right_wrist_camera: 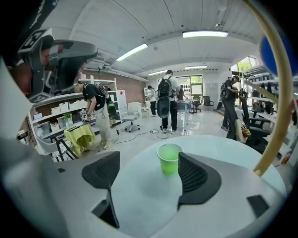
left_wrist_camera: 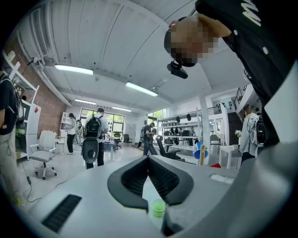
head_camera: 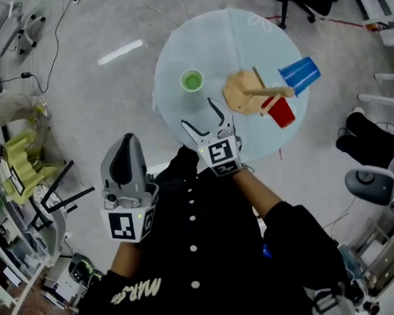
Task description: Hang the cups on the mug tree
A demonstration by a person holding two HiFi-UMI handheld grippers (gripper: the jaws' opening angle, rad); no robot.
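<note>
Standing upright on the round, pale, smooth table (head_camera: 184, 39), the green cup (head_camera: 192, 80) is a small tapered plastic tumbler, mouth up, apart from the wooden mug tree (head_camera: 244, 93), whose pegs carry a blue cup (head_camera: 299, 73) and a red cup (head_camera: 279, 112). The right gripper (head_camera: 198, 113) hovers over the table's near edge, ribbed black jaws wide apart and empty, the green cup ahead. The left gripper (left_wrist_camera: 149, 159) hangs off the table, jaws closed together on nothing.

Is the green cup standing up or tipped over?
Upright: the green cup stands on the round table, its open mouth facing up.
</note>
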